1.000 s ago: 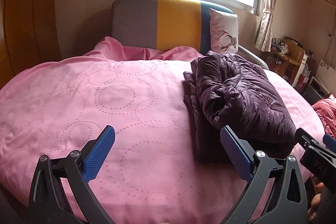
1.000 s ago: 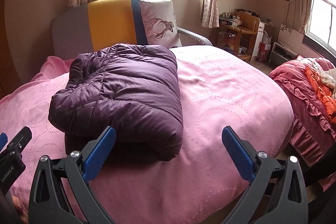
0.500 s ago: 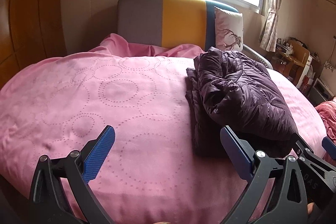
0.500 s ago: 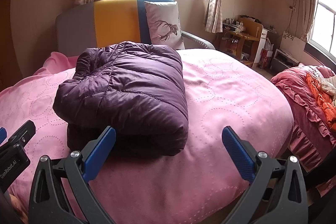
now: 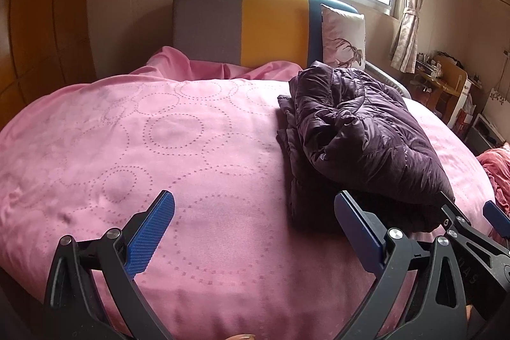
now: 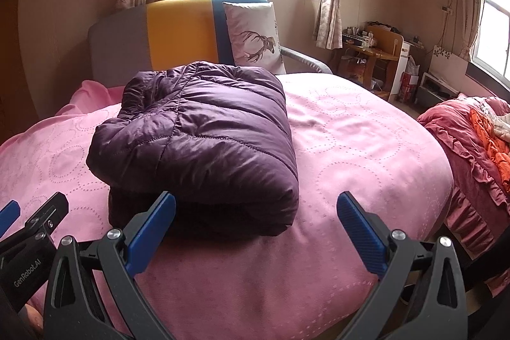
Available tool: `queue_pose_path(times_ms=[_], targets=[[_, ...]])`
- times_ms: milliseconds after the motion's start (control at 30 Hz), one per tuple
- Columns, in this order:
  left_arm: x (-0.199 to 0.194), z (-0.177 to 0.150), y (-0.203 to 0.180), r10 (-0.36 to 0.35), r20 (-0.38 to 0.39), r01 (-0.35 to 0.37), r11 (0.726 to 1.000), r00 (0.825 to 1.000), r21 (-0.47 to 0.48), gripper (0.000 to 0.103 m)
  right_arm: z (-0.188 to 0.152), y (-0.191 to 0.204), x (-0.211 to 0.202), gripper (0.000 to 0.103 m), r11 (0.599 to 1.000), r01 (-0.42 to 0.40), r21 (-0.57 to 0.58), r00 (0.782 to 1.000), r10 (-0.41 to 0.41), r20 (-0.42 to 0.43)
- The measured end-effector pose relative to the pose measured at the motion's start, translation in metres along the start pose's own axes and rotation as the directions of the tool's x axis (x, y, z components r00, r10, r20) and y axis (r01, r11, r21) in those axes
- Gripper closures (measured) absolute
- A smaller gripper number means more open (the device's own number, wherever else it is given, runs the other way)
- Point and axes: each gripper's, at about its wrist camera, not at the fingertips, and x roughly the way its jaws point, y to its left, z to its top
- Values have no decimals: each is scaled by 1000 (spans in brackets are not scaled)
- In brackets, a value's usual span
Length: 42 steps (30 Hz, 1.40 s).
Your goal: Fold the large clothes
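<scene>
Both tools hover over the near edge of the bed, jaws spread wide and gripping nothing. The dark purple quilted puffer jacket [image 6: 204, 142] lies folded in a thick bundle on the pink bedspread with dotted circles [image 5: 143, 148], long axis running from the near edge toward the headboard. From the right gripper [image 6: 255, 225] it sits at 11 o'clock, its rounded fold just past the left blue pad. From the left gripper [image 5: 255, 225] the bundle [image 5: 360, 142] lies at 1 o'clock, beyond the right pad. The right tool looks nearer, I'd say. Nothing stands between either tool and the jacket. A white deer-print cushion [image 6: 255, 37] leans on the grey, yellow and blue headboard [image 5: 242, 27] behind; a red ruffled quilt [image 6: 471, 148] lies well apart at 3 o'clock.
</scene>
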Motion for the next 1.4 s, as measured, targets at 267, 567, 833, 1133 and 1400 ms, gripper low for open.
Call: queue_pose_path(times_ms=[267,567,833,1133,1400], targets=[[-2,-1,0,-1,4,1,1000,1000,4,4,-2,4,-2,2,1000,-9,-11,1000,9,4],[-7,-1,0,-9,10,9,1000,1000,4,4,-3,2,-4,2,1000,-15,-4,1000,15,5],[-13,0,1,-11,17,11,1000,1000,-2,4,-3,1,-8,2,1000,-23,3,1000,23,13],[-17,1,4,-7,30,7,1000,1000,0,4,-1,3,-10,2,999,-39,-2,999,39,17],[-18,1,4,-7,26,7,1000,1000,-1,4,0,0,-8,2,999,-43,3,999,43,15]])
